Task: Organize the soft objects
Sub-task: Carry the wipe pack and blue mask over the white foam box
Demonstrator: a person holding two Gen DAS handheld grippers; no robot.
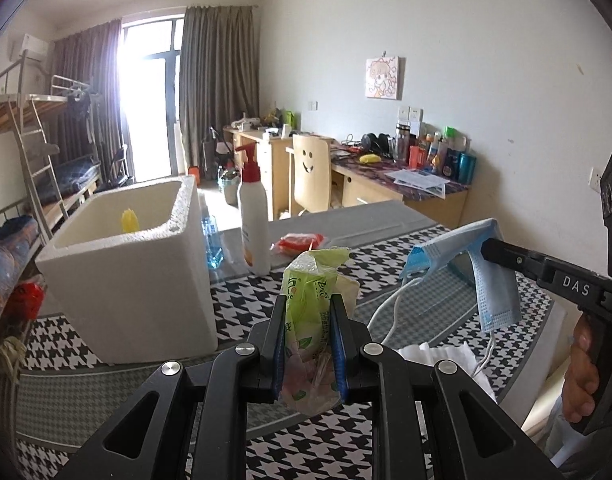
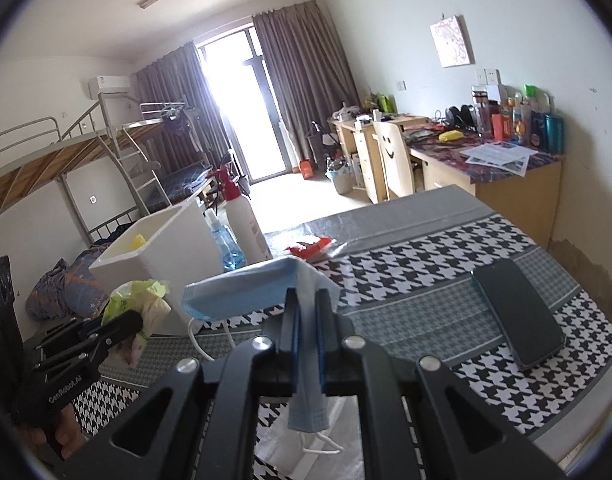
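My left gripper (image 1: 309, 300) is shut on a green tissue pack (image 1: 312, 280) and holds it above the houndstooth tablecloth (image 1: 242, 304), right of the white foam box (image 1: 130, 276). It also shows in the right wrist view (image 2: 132, 320) at the left. My right gripper (image 2: 308, 296) is shut on a blue face mask (image 2: 246, 288), held above the table; the mask (image 1: 458, 248) hangs from it in the left wrist view, ear loops dangling. A yellow thing (image 1: 130, 220) lies inside the box.
A white pump bottle (image 1: 254, 216) and a blue spray bottle (image 1: 212, 244) stand behind the box. A red packet (image 1: 300, 242) lies beyond them. A black phone (image 2: 518, 312) lies on the right. White tissue (image 1: 438, 354) lies below the mask.
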